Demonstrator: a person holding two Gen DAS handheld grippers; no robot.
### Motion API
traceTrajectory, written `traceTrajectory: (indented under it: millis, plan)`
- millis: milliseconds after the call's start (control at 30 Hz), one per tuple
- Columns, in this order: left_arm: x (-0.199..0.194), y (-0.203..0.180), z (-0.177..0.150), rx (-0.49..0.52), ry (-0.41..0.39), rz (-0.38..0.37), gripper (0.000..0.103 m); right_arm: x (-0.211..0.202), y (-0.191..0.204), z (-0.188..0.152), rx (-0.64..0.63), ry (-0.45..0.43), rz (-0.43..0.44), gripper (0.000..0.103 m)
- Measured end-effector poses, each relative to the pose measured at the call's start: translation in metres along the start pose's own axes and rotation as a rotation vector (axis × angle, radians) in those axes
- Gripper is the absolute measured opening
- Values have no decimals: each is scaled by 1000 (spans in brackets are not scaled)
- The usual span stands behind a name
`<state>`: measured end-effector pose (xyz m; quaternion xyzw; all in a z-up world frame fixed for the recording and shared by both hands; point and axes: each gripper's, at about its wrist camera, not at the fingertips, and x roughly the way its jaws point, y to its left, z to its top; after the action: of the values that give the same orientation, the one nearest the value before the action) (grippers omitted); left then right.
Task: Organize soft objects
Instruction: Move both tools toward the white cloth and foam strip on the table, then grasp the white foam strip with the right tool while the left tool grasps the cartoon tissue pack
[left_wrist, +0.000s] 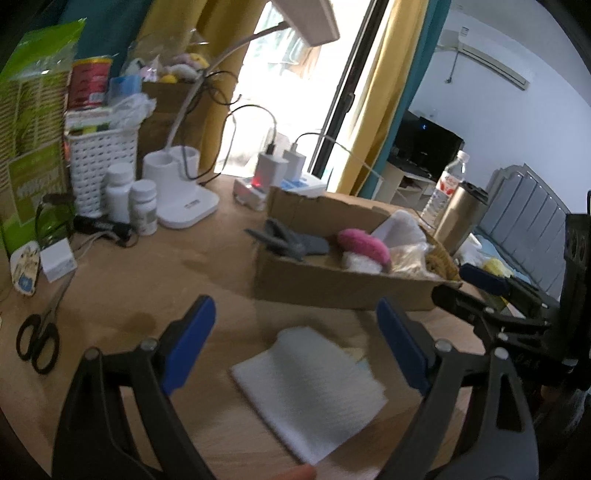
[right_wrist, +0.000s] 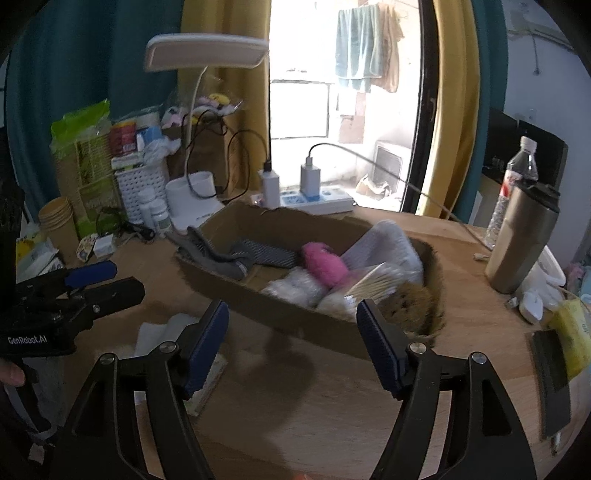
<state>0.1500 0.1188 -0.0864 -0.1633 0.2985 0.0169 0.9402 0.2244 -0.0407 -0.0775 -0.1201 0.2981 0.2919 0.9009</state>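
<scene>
A folded white cloth (left_wrist: 308, 391) lies on the wooden table just below and between the fingers of my left gripper (left_wrist: 295, 332), which is open and empty. It also shows in the right wrist view (right_wrist: 162, 332). A cardboard box (left_wrist: 332, 284) behind it holds grey gloves (left_wrist: 291, 242), a pink soft item (left_wrist: 364, 245) and white soft items. My right gripper (right_wrist: 291, 336) is open and empty, in front of the box (right_wrist: 288, 314). The left gripper appears at the left of the right wrist view (right_wrist: 99, 280).
Scissors (left_wrist: 38, 343) lie at the left. A white lamp base (left_wrist: 184, 206), pill bottles (left_wrist: 131, 199), a white basket (left_wrist: 103, 170) and a power strip (right_wrist: 317, 201) stand at the back. A steel tumbler (right_wrist: 521, 243) and a water bottle (right_wrist: 517, 173) stand at the right.
</scene>
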Motion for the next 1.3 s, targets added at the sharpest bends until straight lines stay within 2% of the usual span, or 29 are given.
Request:
traceTrajectory:
  millis: [367, 733, 967, 1067, 1133, 1267, 1300]
  plan:
    - [-11, 39, -14, -58, 7, 33, 90, 21, 45, -11, -52, 62, 68, 75]
    - [-19, 61, -22, -95, 9, 66, 90, 43, 91, -22, -152, 110, 141, 75]
    - [-21, 72, -27, -123, 19, 78, 90, 56, 107, -26, -208, 147, 149, 69]
    - [-21, 73, -28, -128, 23, 77, 90, 58, 109, -29, -229, 150, 137, 60]
    - [-21, 72, -29, -129, 26, 75, 90, 58, 109, -30, -241, 138, 121, 46]
    - [-20, 70, -30, -124, 31, 72, 90, 57, 107, -31, -254, 123, 107, 26]
    - [-19, 69, -30, -122, 34, 71, 90, 56, 107, -30, -253, 118, 108, 18]
